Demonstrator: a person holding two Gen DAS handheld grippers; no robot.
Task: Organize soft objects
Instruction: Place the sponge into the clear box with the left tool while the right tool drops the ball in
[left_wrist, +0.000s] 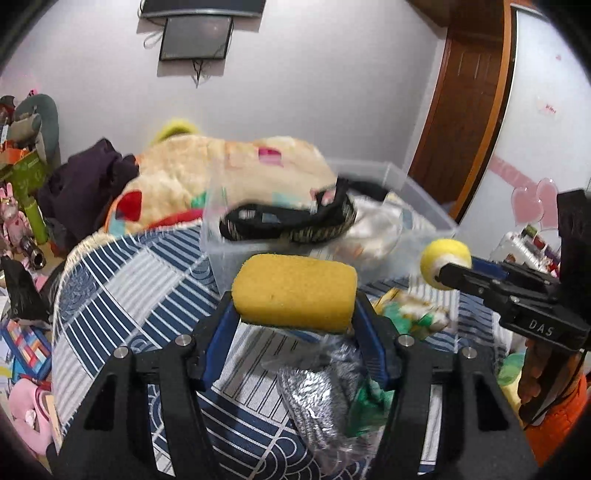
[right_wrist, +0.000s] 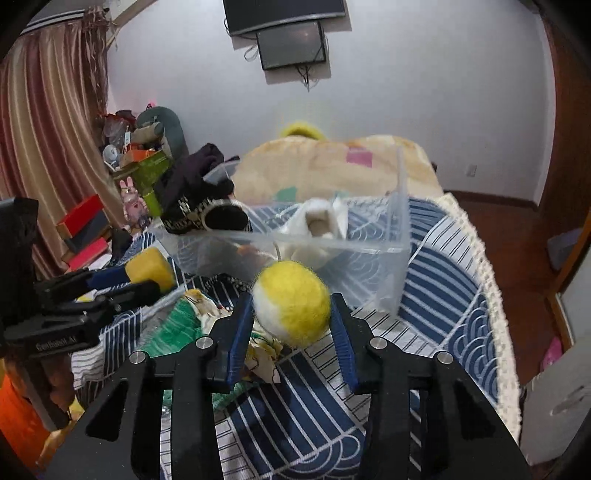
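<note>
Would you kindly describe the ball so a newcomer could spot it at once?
Find the clear plastic bin on the blue striped bedspread. Just before it, the right hand-held gripper pinches a fuzzy yellow-and-white felt ball. Unlike the rectangular yellow sponge nearby, it is round and two-toned.

In the left wrist view, the black patterned fabric band (left_wrist: 291, 221) over the clear plastic storage bin (left_wrist: 421, 199) at centre frame is smeared by motion blur. The crumpled green-and-white cloth (left_wrist: 413, 314) at centre right is blurred too. The pink plush toy (left_wrist: 26, 417) at lower left is cut off by the frame edge.
</note>
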